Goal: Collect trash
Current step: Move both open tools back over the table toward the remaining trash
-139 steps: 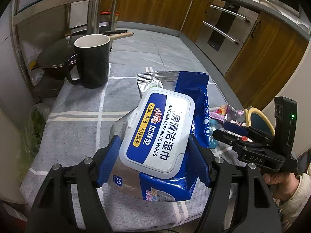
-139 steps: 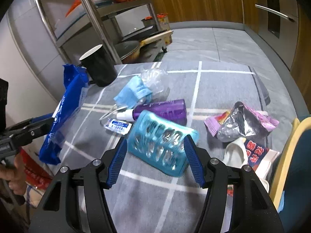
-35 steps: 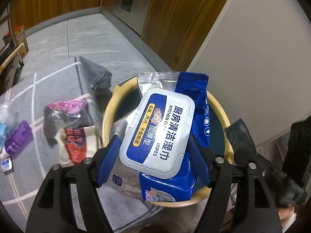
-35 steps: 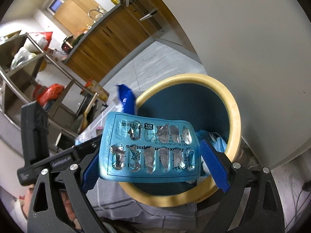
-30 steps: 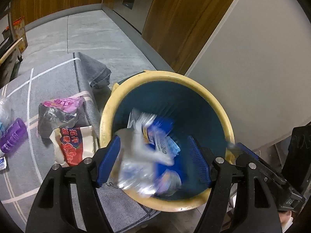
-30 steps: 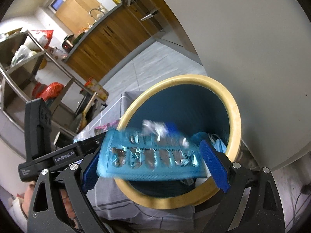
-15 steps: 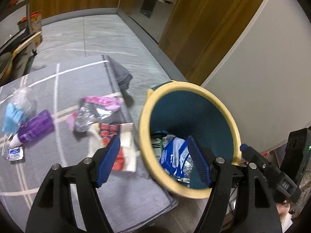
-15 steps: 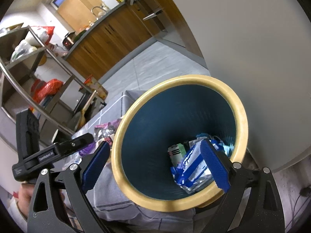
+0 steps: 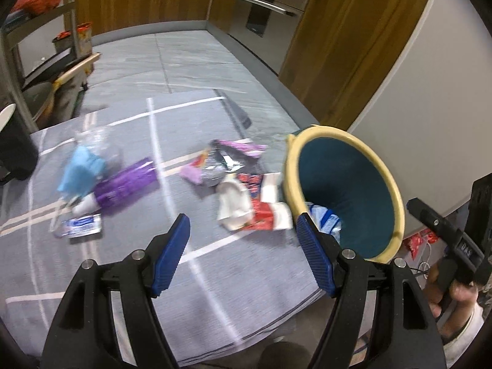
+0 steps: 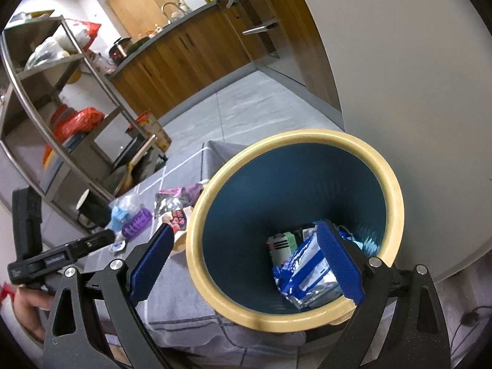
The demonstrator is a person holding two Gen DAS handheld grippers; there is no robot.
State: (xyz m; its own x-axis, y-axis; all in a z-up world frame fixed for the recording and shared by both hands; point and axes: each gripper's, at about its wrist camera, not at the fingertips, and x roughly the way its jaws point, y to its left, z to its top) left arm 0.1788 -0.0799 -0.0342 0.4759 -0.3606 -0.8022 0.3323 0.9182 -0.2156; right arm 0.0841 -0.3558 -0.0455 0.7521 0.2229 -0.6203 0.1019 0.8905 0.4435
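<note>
- Hanging apart and empty, the left gripper [image 9: 243,252] and right gripper [image 10: 246,264] risk nothing themselves.
- Grabbing the red wrapper [image 9: 261,206], touching the bin [image 9: 396,196], could tip it.

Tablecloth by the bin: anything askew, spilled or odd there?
Nothing spilled. The tablecloth holds loose trash: a purple bottle lying on its side, a torn foil wrapper and a crumpled red-and-white packet at the bin rim. Both tongs are empty.

Grey-clothed table [image 9: 129,264]: purple bottle [image 9: 126,186], wrappers [image 9: 227,163], probably mask [image 9: 80,170].
</note>
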